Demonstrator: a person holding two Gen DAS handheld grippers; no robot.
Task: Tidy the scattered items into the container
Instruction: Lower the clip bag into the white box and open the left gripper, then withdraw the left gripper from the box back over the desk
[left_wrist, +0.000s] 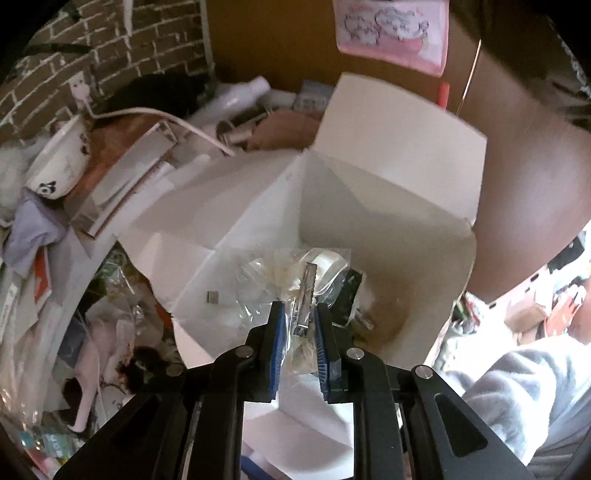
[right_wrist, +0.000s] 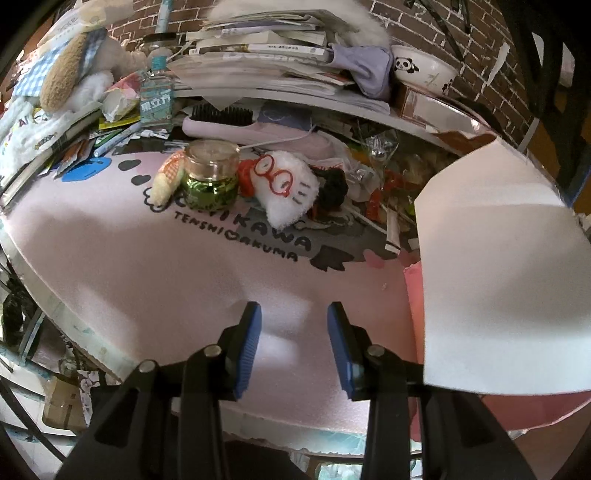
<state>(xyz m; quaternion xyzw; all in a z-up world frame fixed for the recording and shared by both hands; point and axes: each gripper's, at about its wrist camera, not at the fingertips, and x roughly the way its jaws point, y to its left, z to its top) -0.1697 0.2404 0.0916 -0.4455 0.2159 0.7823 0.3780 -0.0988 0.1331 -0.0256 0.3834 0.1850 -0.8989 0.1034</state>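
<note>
Our left gripper (left_wrist: 298, 314) hangs over the box (left_wrist: 369, 206), pinching a clear packet (left_wrist: 295, 354) with a metal clip (left_wrist: 306, 302); released carelessly, it may snag on our pads. Our right gripper (right_wrist: 294, 325) gapes empty, the jar (right_wrist: 211, 173) and plush (right_wrist: 291, 188) well ahead.

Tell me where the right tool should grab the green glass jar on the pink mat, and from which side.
Grip the green jar across its round glass body, just under the lid, coming in level from the near, open side of the pink mat. It stands upright, and the checked plush and white plush crowd its left and right, so only the front looks free. The right tool is open and empty.
</note>
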